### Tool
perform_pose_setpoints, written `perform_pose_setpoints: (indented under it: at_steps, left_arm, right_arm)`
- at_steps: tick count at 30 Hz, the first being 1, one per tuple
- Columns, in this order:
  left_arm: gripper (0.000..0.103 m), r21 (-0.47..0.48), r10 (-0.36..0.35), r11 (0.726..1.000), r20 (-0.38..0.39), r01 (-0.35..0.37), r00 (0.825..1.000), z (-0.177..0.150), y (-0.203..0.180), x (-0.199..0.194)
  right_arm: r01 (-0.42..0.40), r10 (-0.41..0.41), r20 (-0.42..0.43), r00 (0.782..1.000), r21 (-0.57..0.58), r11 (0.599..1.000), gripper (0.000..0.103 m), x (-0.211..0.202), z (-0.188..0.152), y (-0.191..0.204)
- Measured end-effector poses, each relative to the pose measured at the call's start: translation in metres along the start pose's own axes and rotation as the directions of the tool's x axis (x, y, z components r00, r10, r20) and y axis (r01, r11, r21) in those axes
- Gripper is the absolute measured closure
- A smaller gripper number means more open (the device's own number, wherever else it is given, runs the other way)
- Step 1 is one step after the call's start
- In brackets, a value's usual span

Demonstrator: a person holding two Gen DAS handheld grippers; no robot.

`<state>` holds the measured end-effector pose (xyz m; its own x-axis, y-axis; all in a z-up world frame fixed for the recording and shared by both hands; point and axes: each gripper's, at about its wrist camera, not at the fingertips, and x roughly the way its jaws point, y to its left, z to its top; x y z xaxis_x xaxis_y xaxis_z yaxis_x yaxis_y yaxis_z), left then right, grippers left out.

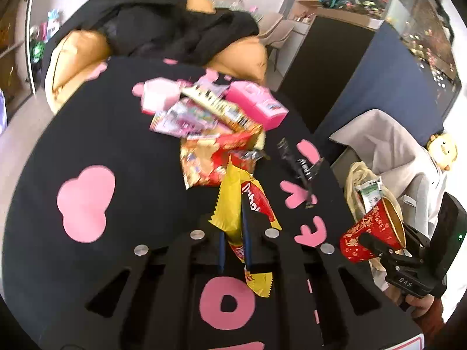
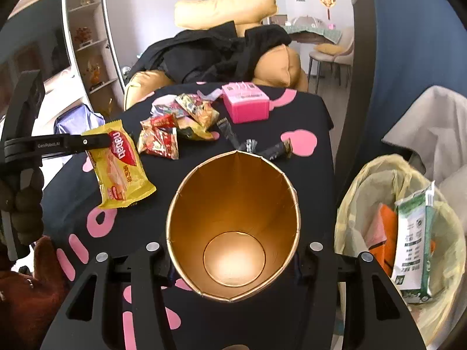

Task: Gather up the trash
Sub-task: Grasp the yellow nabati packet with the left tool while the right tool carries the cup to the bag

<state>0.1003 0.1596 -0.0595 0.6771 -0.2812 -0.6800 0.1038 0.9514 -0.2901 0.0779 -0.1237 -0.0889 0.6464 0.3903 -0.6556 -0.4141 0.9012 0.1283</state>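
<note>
Gold-lined cup (image 2: 233, 227) fills my right hand-held gripper (image 2: 233, 262), mouth facing the camera; my left hand-held gripper (image 1: 233, 230) pinches a yellow wrapper (image 1: 233, 204) lengthwise above the black tabletop (image 1: 116, 134).

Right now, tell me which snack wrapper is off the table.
The yellow wrapper, pinched in the left claw and hanging clear of the table. The red wrapper and the others still lie in the pile.
</note>
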Motion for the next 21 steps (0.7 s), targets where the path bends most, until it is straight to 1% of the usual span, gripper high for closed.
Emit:
perform_pose_setpoints:
  at_steps: [4,10,13,15,19,21]
  left_arm:
    - [0.094,0.061,0.014,0.998,0.040,-0.016,0.999,0.005,-0.021,-0.015]
    - [0.094,0.142,-0.018,0.990,0.085,0.006,0.996,0.014,-0.055,-0.034]
    - [0.094,0.182,-0.050,0.983,0.109,0.030,0.993,0.022,-0.075,-0.041]
    - [0.094,0.198,-0.082,0.979,0.115,0.058,0.990,0.028,-0.089,-0.042]
    - [0.094,0.223,-0.148,0.967,0.103,0.122,0.984,0.038,-0.120,-0.037]
    - [0.094,0.248,-0.178,0.957,0.095,0.150,0.979,0.040,-0.137,-0.032]
  right_arm:
    - [0.009,-0.009,0.029,1.000,-0.008,1.000,0.052,-0.013,0.004,0.000]
    - [0.024,-0.023,0.073,0.997,-0.010,1.000,0.052,-0.035,0.015,-0.008]
    - [0.037,-0.036,0.104,0.994,-0.014,0.999,0.052,-0.050,0.024,-0.014]
    - [0.066,-0.063,0.130,0.989,-0.016,0.998,0.052,-0.063,0.030,-0.021]
    - [0.106,-0.104,0.164,0.981,-0.001,0.994,0.052,-0.086,0.036,-0.038]
    - [0.140,-0.139,0.177,0.974,0.005,0.990,0.052,-0.100,0.036,-0.050]
